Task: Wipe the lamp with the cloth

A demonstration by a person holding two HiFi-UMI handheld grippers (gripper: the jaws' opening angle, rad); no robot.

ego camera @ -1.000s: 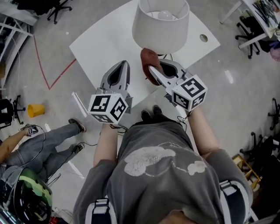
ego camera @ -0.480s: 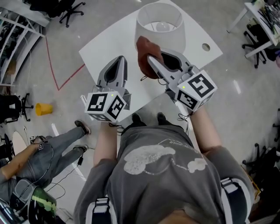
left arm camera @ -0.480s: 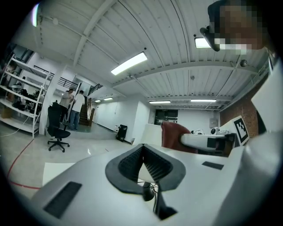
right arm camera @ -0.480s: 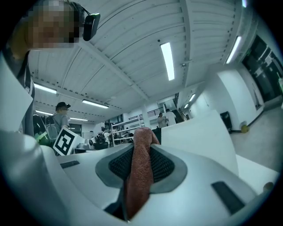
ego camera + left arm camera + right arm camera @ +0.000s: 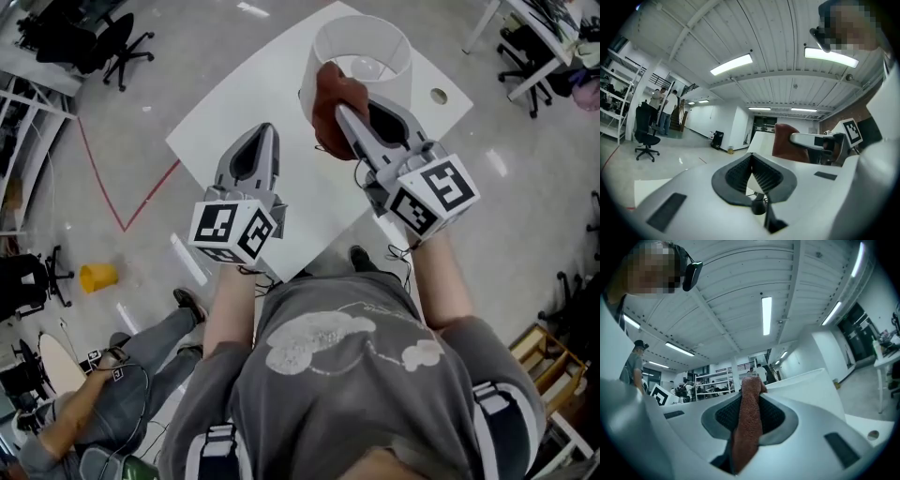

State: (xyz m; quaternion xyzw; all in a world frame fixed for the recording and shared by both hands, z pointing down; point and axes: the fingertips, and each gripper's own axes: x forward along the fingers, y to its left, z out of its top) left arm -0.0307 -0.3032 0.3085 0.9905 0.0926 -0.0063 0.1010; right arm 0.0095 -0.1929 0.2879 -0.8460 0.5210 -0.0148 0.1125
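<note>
While its jaws pinch a fold of rust-brown cloth (image 5: 746,427), the right gripper (image 5: 347,112) holds it at the near wall of the lamp (image 5: 398,67) shade, at one o'clock in the head view; they look to be touching. At its nine o'clock the left gripper (image 5: 263,139) hovers over the white table (image 5: 234,103), jaws together on nothing. Soft and limp, the cloth should take a pinch anywhere. The shade seems light, thin, dentable and tippy; steady it low, not by the rim.
</note>
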